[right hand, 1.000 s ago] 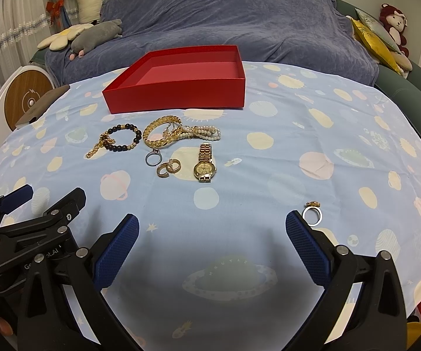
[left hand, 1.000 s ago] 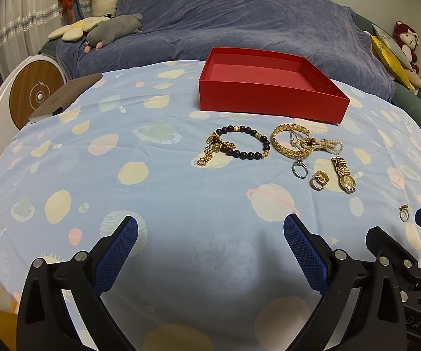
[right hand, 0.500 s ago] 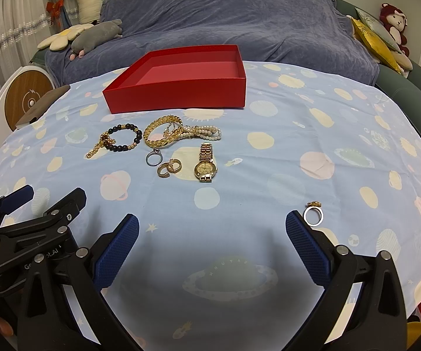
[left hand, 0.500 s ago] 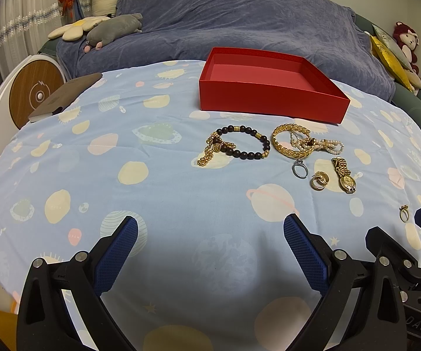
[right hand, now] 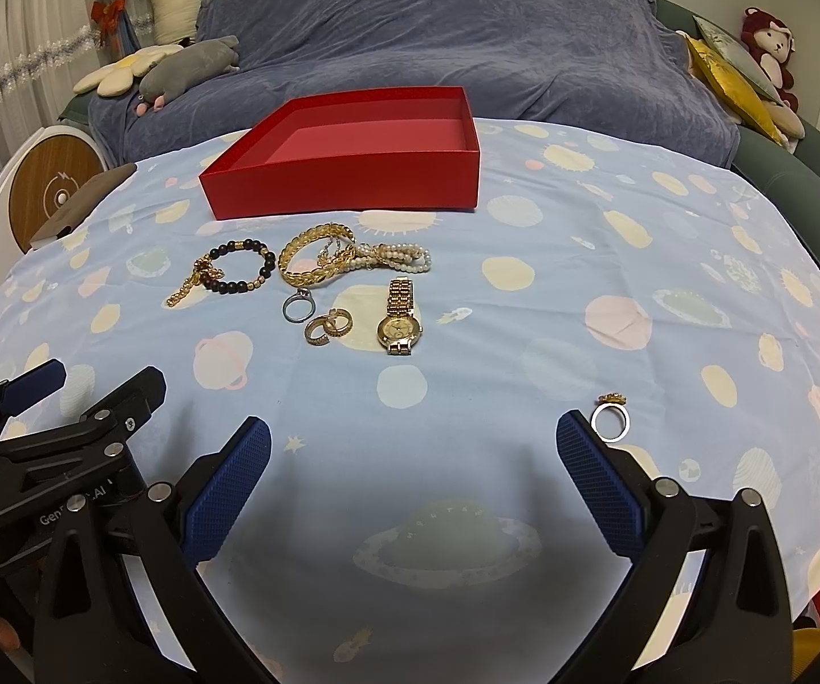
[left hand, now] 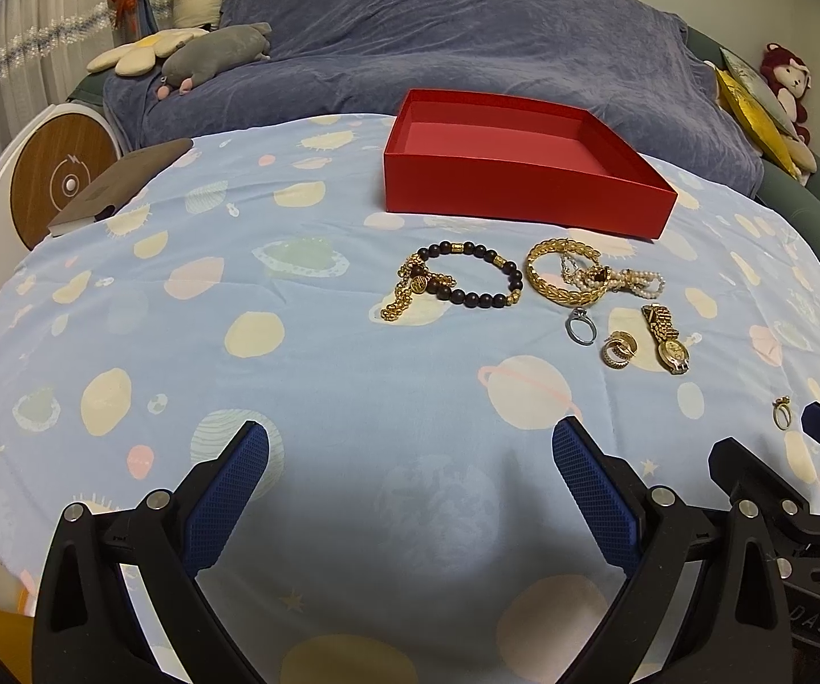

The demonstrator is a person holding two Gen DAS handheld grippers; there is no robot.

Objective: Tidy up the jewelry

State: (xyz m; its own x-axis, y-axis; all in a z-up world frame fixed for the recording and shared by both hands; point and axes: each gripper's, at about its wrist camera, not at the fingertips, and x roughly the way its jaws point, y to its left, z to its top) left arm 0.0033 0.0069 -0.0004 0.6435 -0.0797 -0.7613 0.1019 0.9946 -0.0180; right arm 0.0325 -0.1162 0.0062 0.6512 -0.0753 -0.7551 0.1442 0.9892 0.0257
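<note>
Readable markings on the two grippers

Left gripper (right hand: 22, 444): white tag "13.14", partial "Gen…AI". Right gripper (left hand: 809, 570): partial "DAS".

Matt red card box (left hand: 524, 194), smooth printed cotton-like cloth (left hand: 296, 342) over the worktop, shiny gold metal watch (right hand: 400, 316), dark polished bead bracelet (left hand: 470, 279), glossy pearl strand (right hand: 396, 255), textured blue rubbery fingers (right hand: 227, 490) on matt black plastic, plush blue-grey blanket (right hand: 438, 40).
</note>
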